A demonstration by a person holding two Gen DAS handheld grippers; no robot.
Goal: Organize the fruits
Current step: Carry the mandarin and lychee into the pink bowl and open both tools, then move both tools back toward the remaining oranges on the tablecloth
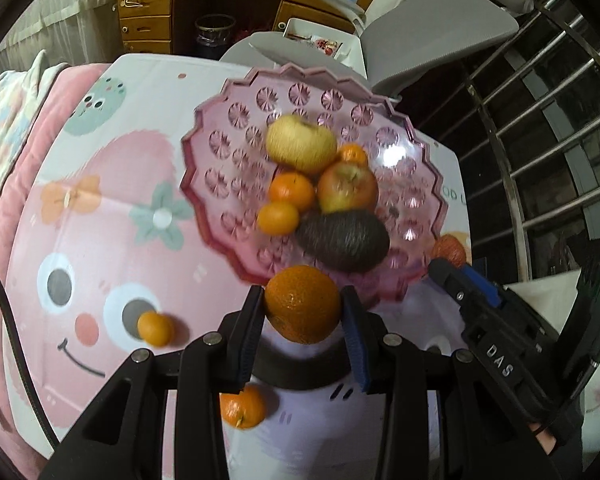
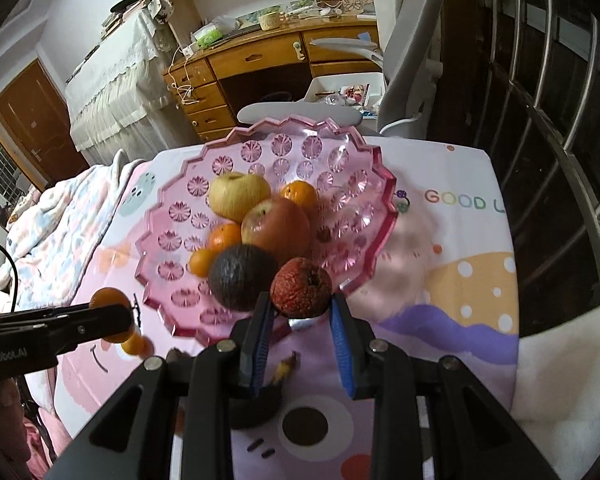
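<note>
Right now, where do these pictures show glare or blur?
Left wrist view: white glare on the pink bowl, and the tablecloth is motion-blurred. Right wrist view: the cloth beside the bowl is smeared, while the red fruit looks fairly sharp.

The left hand-held gripper clamps its blue-padded fingers on an orange. The right hand-held gripper, angled toward it from the right, seems closed on a wrinkled red fruit.

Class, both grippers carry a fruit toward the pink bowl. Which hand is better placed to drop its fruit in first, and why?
Right. The right gripper holds the wrinkled red fruit at the pink bowl rim, apparently nearer than the left gripper with its orange.
</note>
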